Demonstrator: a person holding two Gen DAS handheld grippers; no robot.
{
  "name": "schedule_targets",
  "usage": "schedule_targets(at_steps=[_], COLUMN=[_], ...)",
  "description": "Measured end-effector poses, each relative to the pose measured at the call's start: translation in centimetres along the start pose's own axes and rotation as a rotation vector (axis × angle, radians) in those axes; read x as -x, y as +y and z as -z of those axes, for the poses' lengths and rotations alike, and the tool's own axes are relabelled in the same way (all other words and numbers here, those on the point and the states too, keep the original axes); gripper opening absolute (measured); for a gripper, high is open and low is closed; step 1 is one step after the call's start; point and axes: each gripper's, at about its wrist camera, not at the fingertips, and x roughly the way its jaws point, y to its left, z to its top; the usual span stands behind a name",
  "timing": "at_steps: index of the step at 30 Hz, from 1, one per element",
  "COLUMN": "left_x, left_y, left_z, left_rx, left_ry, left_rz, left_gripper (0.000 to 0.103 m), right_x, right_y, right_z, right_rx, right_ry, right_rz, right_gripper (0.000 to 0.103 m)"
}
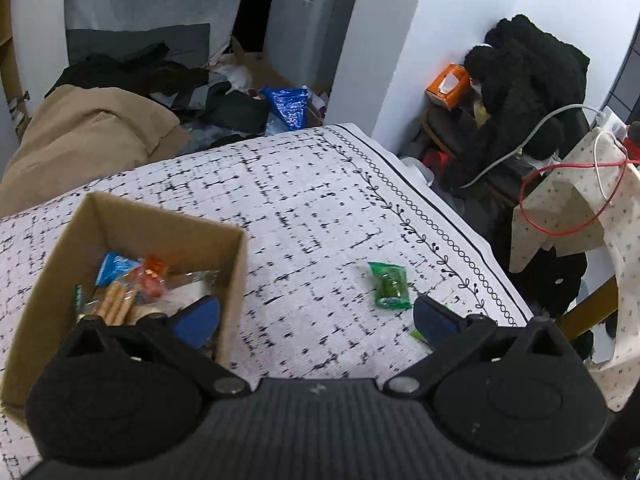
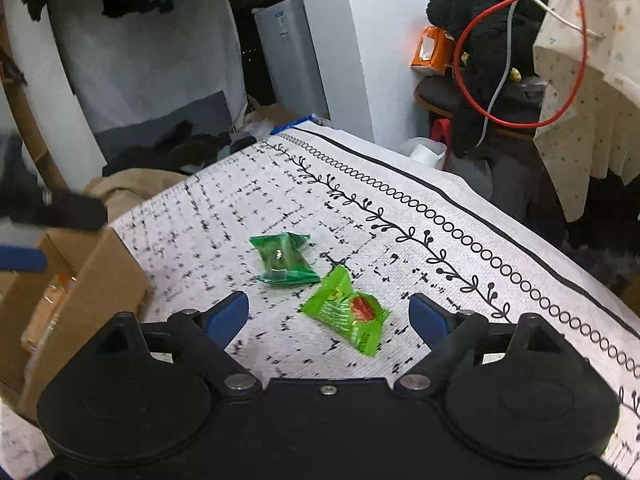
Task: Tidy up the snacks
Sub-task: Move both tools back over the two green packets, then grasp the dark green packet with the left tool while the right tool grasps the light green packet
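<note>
A white cloth with black dashes and a vine border (image 2: 400,216) covers the table in a cluttered room, a black plush heap (image 1: 528,80) slumped against the far wall. My left claw (image 1: 316,316) stands wide with nothing between its pads, one finger (image 1: 198,320) over the open cardboard box (image 1: 236,280), where wrapped snacks (image 1: 132,284) lie piled. My right claw (image 2: 328,314) is spread wide too, gripping nothing, its fingers either side of the light green packet with a red picture (image 2: 348,312). Just beyond that lies a darker green packet (image 2: 284,258), both on the cloth, apart from the box.
</note>
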Motion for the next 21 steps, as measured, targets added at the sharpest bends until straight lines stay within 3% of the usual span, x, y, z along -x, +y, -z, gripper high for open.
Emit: schedule_targets(at_steps=[4,14,20,21], left_x=[-1.1,-6.0,-8.6,-9.0], left_y=[-0.9,-3.1,-4.1,-4.4], left_z=[-0.2,-0.2,0.0,0.0], left_rx=[0.017,0.026,0.034,0.028], left_ry=[-0.029,-0.017,-0.012,-0.013], left_rz=[-0.016,-0.045,-0.015,-0.009], left_gripper=[0.103,0.101,0.1,0.1], right_x=[-1.3,-4.1,-5.1,-5.1], right_y=[-0.4,-2.1,-3.7,-3.7], right_z=[0.2,-0.2,-0.3,-0.3], right_rx=[0.023,0.02,-0.031,-0.026], right_ry=[0.027,0.063,0.071,0.069], right_rz=[-0.016,-0.011,-0.024,-0.021], right_gripper=[0.073,0.069,0.053,0.045])
